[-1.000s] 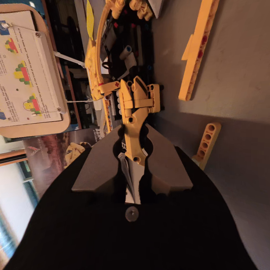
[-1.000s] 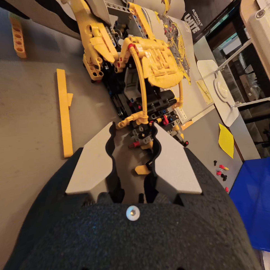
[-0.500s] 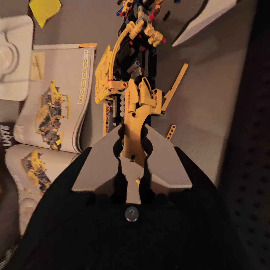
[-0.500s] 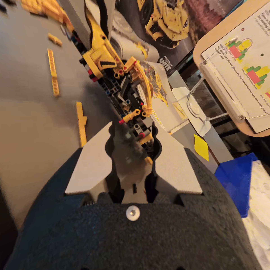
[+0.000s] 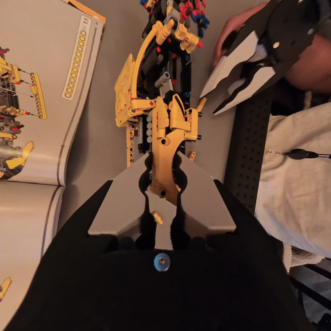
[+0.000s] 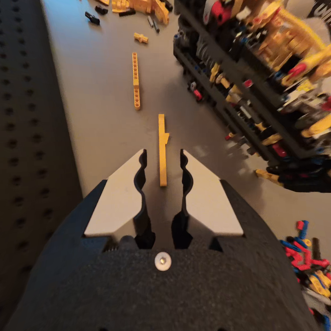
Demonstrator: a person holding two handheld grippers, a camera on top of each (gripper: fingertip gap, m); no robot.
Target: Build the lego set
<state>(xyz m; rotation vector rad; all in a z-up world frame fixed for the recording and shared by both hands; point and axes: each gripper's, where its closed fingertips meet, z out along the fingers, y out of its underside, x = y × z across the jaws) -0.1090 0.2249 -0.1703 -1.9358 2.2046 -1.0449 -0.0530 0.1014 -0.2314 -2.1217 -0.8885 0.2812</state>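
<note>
The right claw (image 6: 163,150) had swung from the model (image 5: 161,107) to straddle the long yellow beam (image 6: 162,152) at 12 o'clock, spread for pickup; the left claw (image 5: 163,161) kept pinching the model's yellow panel (image 5: 165,168), steadying it above the tabletop (image 6: 107,89).

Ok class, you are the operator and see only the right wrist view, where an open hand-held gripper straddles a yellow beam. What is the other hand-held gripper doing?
Observer: The left hand-held gripper is shut on a curved yellow panel of the model.
Operator: Anything beneath it?
Observer: A small yellow connector lies on the table between its fingers.
Operator: Is a guide nearby?
Observer: An open instruction booklet lies beside the model.
</note>
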